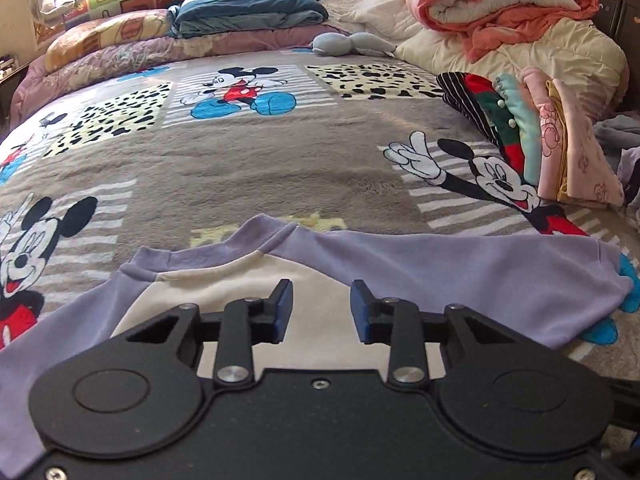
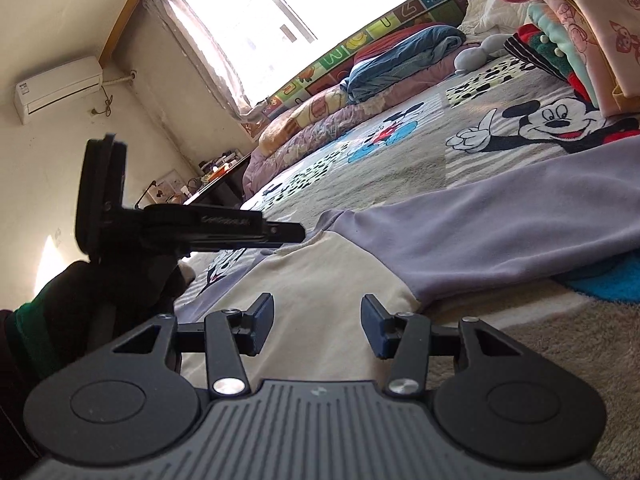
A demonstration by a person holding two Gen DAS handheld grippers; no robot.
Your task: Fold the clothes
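A sweatshirt with a cream body (image 1: 224, 292) and lilac sleeves (image 1: 480, 280) lies flat on the Mickey Mouse blanket (image 1: 280, 152), neckline toward the far side. My left gripper (image 1: 320, 308) hovers over the cream chest, its blue pads apart with nothing between them. My right gripper (image 2: 318, 324) is open too, low over the cream body (image 2: 320, 272) near the right sleeve (image 2: 500, 220), which stretches off to the right. From the right wrist view the left gripper (image 2: 298, 234) shows side-on above the neckline, held by a gloved hand (image 2: 120, 280).
A stack of folded clothes (image 1: 552, 140) sits on the bed's right side. Quilts and pillows (image 1: 248, 12) line the headboard end, with a pink quilt (image 1: 500, 4) at the far right. A window (image 2: 280, 12) and an air conditioner (image 2: 56, 88) are on the walls.
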